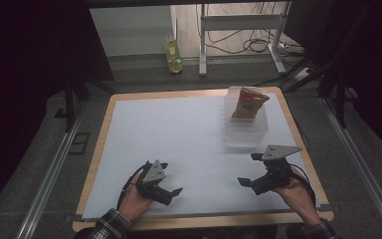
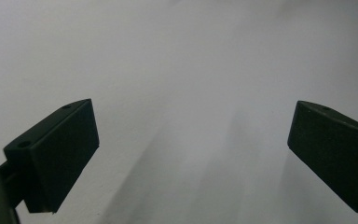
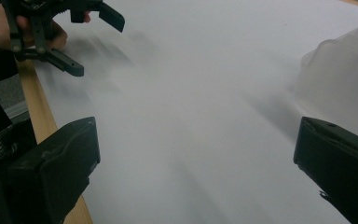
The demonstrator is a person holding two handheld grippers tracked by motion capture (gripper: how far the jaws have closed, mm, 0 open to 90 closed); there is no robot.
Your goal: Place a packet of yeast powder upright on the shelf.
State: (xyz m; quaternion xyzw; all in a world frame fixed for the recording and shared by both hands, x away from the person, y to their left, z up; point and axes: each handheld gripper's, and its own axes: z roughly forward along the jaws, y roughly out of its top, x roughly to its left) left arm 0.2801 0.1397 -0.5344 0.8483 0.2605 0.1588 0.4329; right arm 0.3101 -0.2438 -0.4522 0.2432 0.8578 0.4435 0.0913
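Observation:
A brown snack bag (image 1: 248, 103) stands upright in a clear plastic container (image 1: 245, 134) at the back right of the white table (image 1: 179, 129). My left gripper (image 1: 171, 178) is held low near the front edge, left of centre, open and empty. In the left gripper view, my left gripper (image 2: 191, 140) has its jaws wide apart over bare white surface. My right gripper (image 1: 248, 169) is at the front right, just in front of the container, open and holding nothing. In the right gripper view, my right gripper (image 3: 196, 154) points across the table, with the container (image 3: 340, 84) at right and the left gripper (image 3: 74, 37) at top left.
The table has a wooden rim (image 1: 99, 149). Beyond its far edge, a yellow-green bottle (image 1: 173, 56) stands on the floor beside white desk legs (image 1: 202, 40) and loose cables (image 1: 251, 45). Dark screens flank both sides. The person's plaid sleeves (image 1: 109, 224) come in at the bottom.

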